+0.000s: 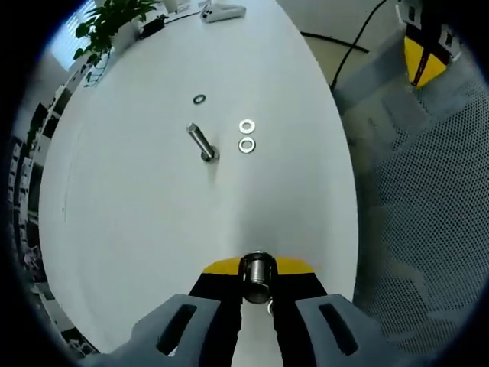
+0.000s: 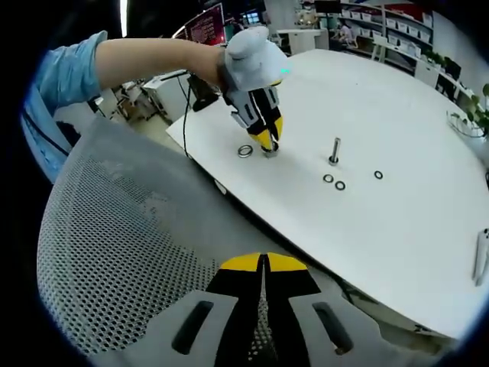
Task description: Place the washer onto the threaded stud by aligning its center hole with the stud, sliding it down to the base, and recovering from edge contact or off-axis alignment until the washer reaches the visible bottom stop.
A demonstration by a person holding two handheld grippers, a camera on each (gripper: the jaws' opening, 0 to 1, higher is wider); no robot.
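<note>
My left gripper (image 1: 257,284) is shut on a short threaded metal stud (image 1: 257,274), which stands on the white table (image 1: 153,229) between the yellow jaw tips. In the right gripper view a person's hand holds that left gripper (image 2: 267,144) on the stud (image 2: 270,151), and a washer (image 2: 244,151) lies flat just beside it. Farther off a second stud (image 1: 202,143) stands upright, with two washers (image 1: 247,135) next to it and a third washer (image 1: 199,99) beyond. My right gripper (image 2: 263,265) is shut with nothing in it, held over a mesh chair, away from the table.
A grey mesh chair (image 2: 130,252) stands against the table's near edge (image 2: 229,187). A potted plant (image 1: 107,27) and a white device (image 1: 223,11) sit at the table's far end. A black cable (image 1: 344,47) runs over the floor.
</note>
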